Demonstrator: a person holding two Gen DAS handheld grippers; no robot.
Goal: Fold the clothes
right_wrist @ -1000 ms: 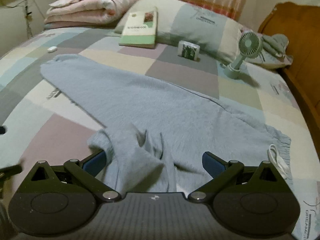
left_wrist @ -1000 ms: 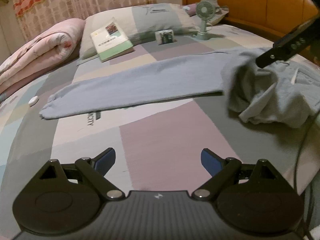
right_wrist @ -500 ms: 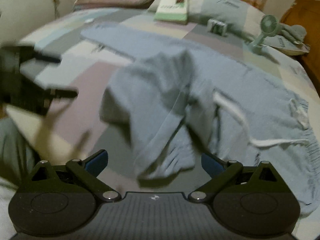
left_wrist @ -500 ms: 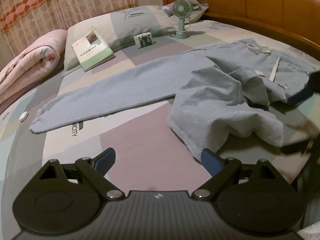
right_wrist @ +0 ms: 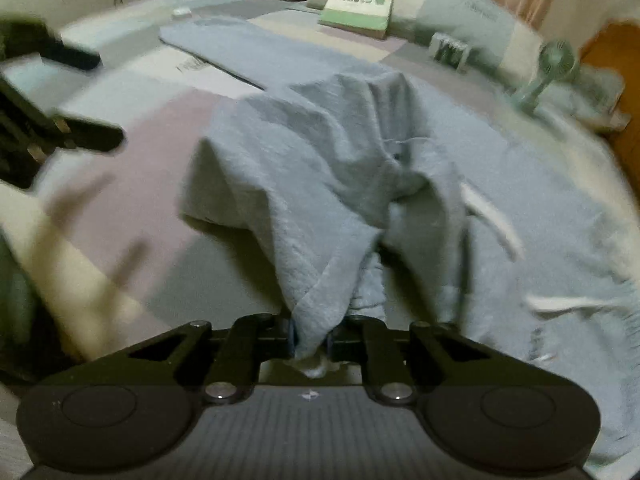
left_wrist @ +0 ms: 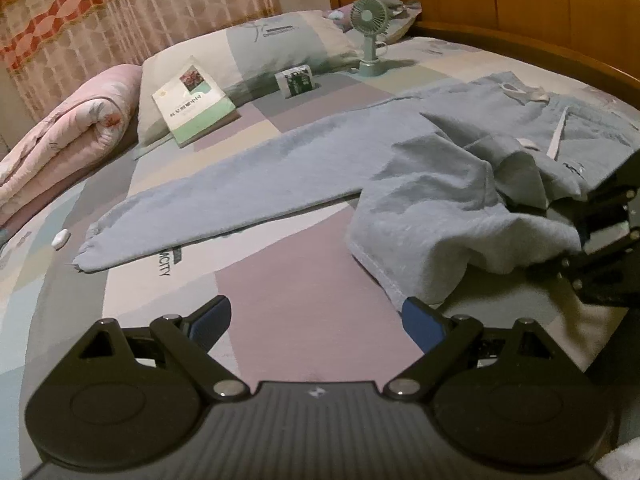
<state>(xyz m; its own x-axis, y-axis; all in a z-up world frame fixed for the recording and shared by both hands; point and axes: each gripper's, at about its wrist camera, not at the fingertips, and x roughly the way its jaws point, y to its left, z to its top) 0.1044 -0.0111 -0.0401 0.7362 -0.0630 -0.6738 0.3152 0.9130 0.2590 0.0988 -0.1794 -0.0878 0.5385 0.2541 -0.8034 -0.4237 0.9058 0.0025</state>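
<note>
Right claw (right_wrist: 311,340) is clamped tight on a bunched fold of the light blue sweatpants (left_wrist: 248,184), lifting that bit off the bed (left_wrist: 304,288). One leg lies flat, stretched toward the book (left_wrist: 194,100). Left claw (left_wrist: 316,320) hangs wide apart over the bedspread, gripping nothing, just beside the crumpled leg.

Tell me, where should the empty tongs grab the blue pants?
Probably the hemmed cuff edge of the crumpled leg of the blue pants. It lies flat on the bedsheet just ahead of the open left tongs, so slide in low from the near side. The right tongs already pinch that leg.
</note>
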